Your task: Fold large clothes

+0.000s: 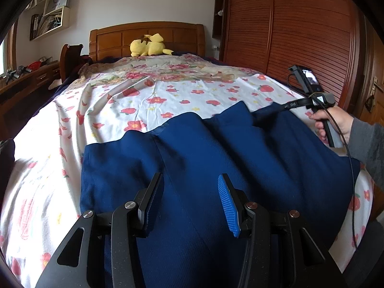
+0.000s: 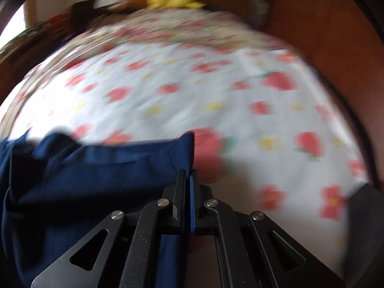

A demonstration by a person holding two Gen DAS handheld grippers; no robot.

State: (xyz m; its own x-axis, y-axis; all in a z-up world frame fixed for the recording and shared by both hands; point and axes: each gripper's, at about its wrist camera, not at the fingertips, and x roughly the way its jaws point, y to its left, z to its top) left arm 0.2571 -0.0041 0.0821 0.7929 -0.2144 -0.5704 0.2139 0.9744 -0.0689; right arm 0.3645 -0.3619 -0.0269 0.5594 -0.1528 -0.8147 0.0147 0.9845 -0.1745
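Note:
A large navy blue garment (image 1: pixel 216 153) lies spread on the flowered bed sheet (image 1: pixel 168 96). My left gripper (image 1: pixel 190 184) is open, its two fingers hanging just above the near part of the garment. My right gripper (image 2: pixel 188 175) is shut on the garment's right edge (image 2: pixel 184 144), with cloth pinched between the pads. The right wrist view is blurred by motion. In the left wrist view the right gripper (image 1: pixel 278 110) shows at the garment's far right corner, held by a hand.
A yellow plush toy (image 1: pixel 150 44) sits by the wooden headboard (image 1: pixel 144 36). A wooden wardrobe (image 1: pixel 300 36) stands along the right of the bed. A desk (image 1: pixel 24 79) and wall shelves (image 1: pixel 50 16) are at the left.

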